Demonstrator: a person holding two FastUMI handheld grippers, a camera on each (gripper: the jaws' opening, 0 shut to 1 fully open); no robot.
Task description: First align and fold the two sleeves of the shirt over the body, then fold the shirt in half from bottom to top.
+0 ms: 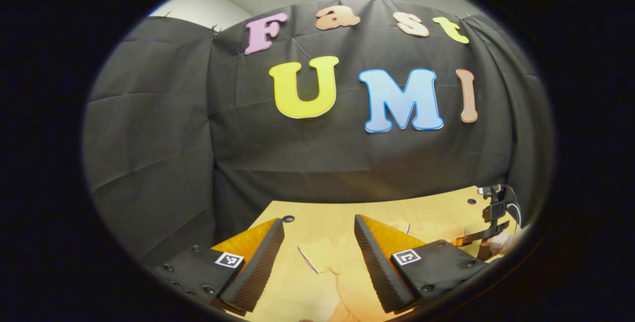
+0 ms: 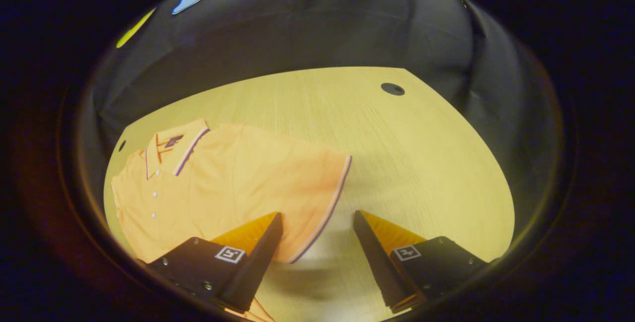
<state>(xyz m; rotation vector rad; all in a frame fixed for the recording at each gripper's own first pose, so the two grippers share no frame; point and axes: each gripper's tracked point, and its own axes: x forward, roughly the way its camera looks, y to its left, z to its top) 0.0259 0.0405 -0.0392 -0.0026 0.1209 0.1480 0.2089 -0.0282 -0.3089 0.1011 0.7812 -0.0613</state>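
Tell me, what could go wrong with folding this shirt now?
The right gripper is open with the sleeve's striped hem between its fingers; it might pinch only the thin edge, which could slip out. The left gripper, also open, looks high above the shirt, so the sleeves might fold unevenly.

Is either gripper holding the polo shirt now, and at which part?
Nothing is held. Both the left gripper and the right gripper are open above the polo shirt.
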